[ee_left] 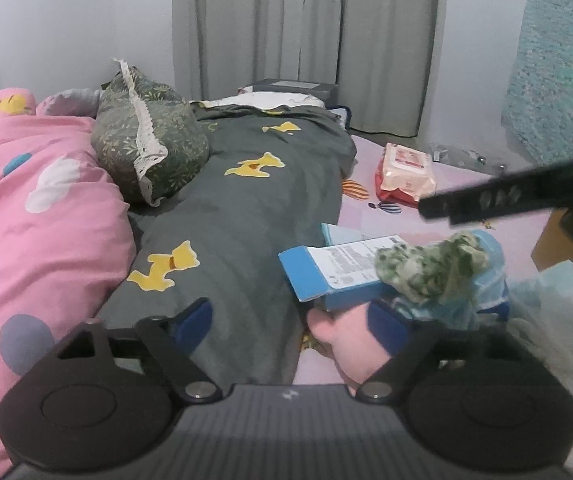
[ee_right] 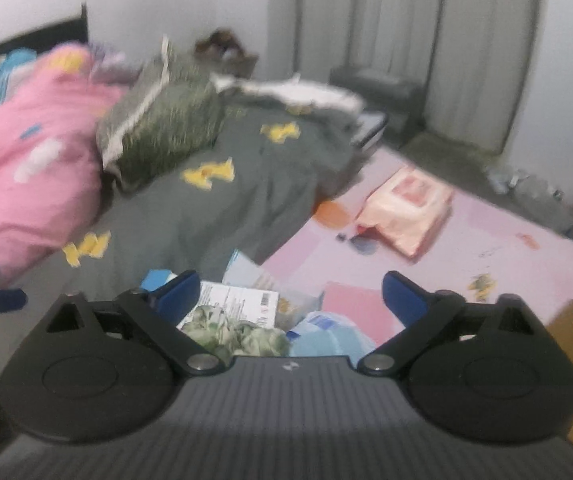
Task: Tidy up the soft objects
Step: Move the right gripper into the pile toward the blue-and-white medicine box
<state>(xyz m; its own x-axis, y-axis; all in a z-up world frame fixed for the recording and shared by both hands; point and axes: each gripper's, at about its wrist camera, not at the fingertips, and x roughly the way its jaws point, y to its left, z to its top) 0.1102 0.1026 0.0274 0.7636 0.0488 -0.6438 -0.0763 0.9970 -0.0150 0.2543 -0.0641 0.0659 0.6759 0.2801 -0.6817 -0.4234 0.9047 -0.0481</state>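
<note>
Both claws hang apart and empty over the bed (ee_left: pixel 366 152), and the green cloth wad (ee_left: pixel 432 268) on the blue box (ee_left: pixel 326 272) lies just ahead of the left claw (ee_left: pixel 292 320), directly under the right claw (ee_right: pixel 290 300), which looks nearer.

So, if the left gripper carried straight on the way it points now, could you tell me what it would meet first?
Probably the grey duvet lying ahead of the open left gripper, though depth is hard to judge.

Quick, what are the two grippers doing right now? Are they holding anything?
Left gripper: open, holding nothing.
Right gripper: open, holding nothing.
</note>
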